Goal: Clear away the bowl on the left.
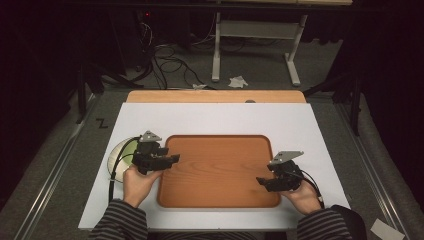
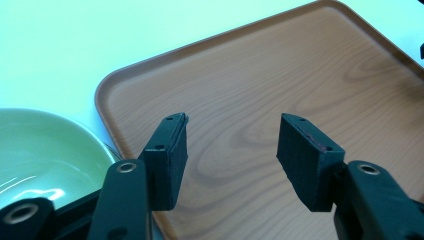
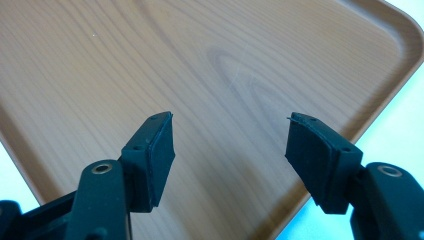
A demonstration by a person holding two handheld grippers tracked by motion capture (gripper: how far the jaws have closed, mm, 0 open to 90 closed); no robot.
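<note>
Your two grippers, one wooden tray (image 1: 220, 172), nothing held.
Left gripper (image 1: 172, 159) and right gripper (image 1: 261, 181) both gape wide over it; green plate (image 1: 120, 150) sits beside; no readable labels.

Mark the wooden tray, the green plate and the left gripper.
wooden tray (image 1: 220, 172): high view, bare middle of its floor.
green plate (image 2: 40, 150): left gripper view, its inner surface.
left gripper (image 2: 232, 150): left gripper view, midway between its open jaws.
</note>
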